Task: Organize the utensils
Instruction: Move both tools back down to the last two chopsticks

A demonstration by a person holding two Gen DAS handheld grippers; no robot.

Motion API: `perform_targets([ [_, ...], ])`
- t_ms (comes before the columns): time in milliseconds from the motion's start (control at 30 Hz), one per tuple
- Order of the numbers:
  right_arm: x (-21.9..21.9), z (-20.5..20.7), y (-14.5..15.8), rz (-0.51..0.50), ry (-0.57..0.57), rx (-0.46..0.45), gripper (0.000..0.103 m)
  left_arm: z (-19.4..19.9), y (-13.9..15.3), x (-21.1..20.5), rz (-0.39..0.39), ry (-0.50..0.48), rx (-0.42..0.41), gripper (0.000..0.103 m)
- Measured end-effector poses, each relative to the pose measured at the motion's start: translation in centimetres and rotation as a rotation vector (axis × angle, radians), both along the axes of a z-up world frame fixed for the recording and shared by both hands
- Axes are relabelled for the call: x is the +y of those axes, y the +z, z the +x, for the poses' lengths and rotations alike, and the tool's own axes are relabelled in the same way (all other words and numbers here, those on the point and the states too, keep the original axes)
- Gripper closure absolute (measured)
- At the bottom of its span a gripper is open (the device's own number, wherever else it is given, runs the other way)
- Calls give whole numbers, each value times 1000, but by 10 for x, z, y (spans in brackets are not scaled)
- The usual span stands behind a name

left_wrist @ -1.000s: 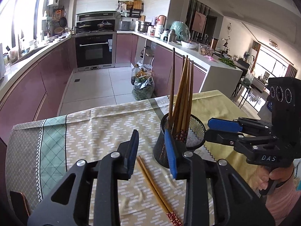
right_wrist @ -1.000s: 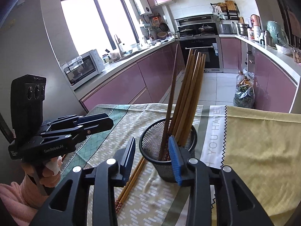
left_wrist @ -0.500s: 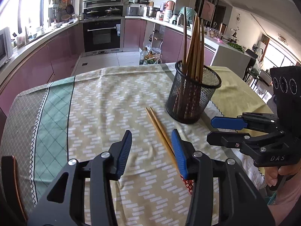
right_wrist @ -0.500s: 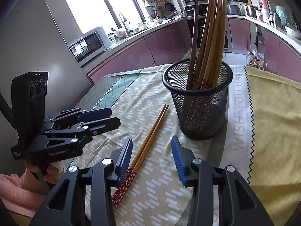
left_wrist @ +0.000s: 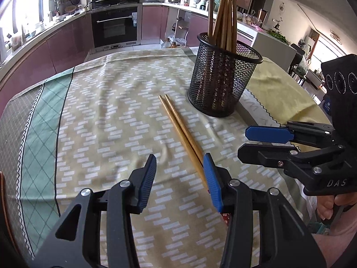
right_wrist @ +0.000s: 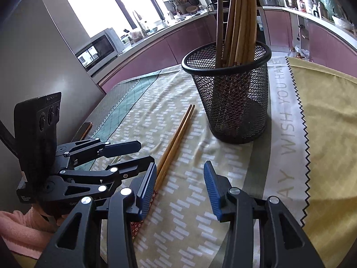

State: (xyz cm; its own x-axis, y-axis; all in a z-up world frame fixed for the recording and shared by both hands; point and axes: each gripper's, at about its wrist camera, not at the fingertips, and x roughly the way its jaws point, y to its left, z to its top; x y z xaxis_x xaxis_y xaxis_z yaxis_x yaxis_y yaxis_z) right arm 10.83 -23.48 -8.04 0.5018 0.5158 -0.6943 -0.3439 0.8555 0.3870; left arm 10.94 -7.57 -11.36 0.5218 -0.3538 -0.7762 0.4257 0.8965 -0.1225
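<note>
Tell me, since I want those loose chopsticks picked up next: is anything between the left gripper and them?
Nothing visible. The left gripper is open just above the chopsticks, which lie bare on the tablecloth beside the mesh holder.

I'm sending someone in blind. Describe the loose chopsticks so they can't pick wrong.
Find the black mesh cup on the patterned tablecloth. Beside its base lies a pair of chopsticks, side by side. Unlike the chopsticks standing in the cup, these lie flat.

chopstick pair flat on tablecloth | mesh holder upright
</note>
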Motion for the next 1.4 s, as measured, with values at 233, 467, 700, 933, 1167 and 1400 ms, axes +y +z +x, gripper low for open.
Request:
perform_targets([
  [233, -5, 0, -6, 4, -14, 21, 61, 3, -6, -6, 20, 1, 17, 60],
  [467, -5, -1, -6, 2, -12, 20, 61, 4, -9, -10, 37, 1, 13, 59],
  [700, -2, 0, -7, -2, -8, 21, 61, 4, -10, -5, 30, 13, 21, 61],
  [933, 1, 1, -6, -8, -7, 19, 61, 1, -10, -1, 20, 23, 22, 61],
  [1167, 4, 3, -7, -14, -4, 20, 61, 0, -10, 2, 12, 26, 25, 63],
  [1400, 9, 5, -5, -20, 1, 17, 61, -2, -10, 6, 0, 32, 29, 66],
])
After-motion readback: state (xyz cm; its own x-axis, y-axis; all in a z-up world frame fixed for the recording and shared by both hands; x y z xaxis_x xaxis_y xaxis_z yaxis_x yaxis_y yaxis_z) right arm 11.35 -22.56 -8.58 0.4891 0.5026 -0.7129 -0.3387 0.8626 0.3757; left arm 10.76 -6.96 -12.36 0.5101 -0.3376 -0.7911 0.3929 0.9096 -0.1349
